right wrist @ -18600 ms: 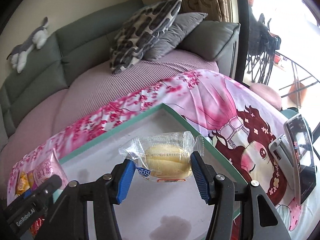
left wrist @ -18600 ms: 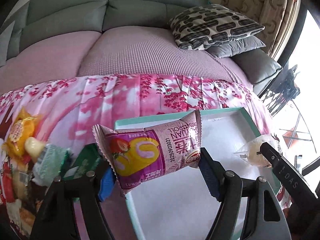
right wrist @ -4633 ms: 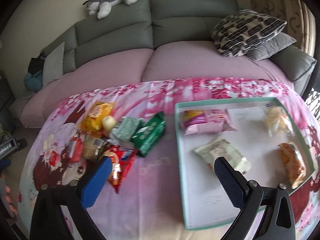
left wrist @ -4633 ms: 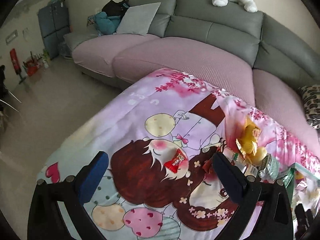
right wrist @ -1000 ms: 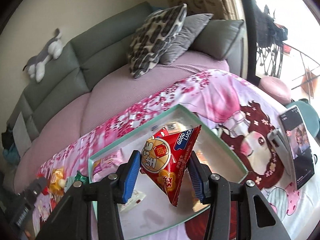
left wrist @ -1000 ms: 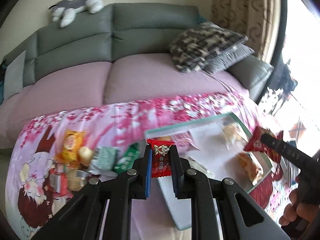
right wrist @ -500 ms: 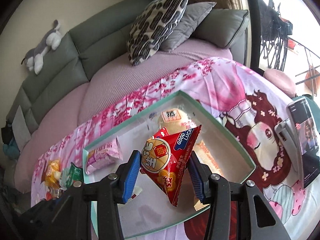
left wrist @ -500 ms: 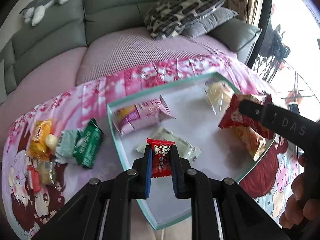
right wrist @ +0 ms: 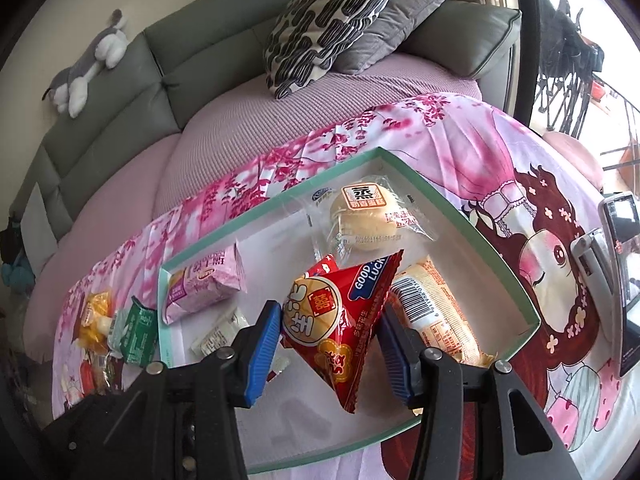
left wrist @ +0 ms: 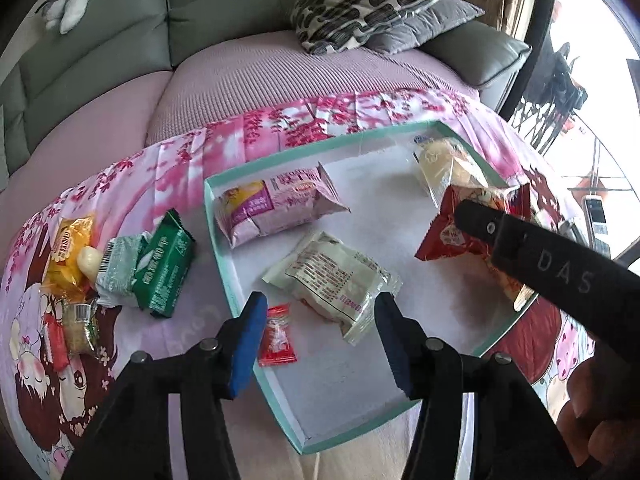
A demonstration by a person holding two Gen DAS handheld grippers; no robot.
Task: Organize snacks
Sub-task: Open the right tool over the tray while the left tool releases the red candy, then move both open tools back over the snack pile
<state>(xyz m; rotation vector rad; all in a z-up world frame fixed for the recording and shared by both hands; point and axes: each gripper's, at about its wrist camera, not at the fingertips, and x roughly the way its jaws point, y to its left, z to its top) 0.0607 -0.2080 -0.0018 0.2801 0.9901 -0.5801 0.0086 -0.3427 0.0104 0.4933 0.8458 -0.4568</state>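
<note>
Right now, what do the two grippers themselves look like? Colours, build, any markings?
Both look the same build: black angular arms with silver round screws, ending in blue ribbed pads. The left gripper shows this in its own view, and the right gripper in its own. In the left view, the right gripper's black arm carries white letters "DAS". No cables or sleeves show; a bare hand is visible.

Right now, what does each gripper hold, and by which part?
Left gripper: nothing, open. Right gripper: the red snack bag, pinched across its middle.
</note>
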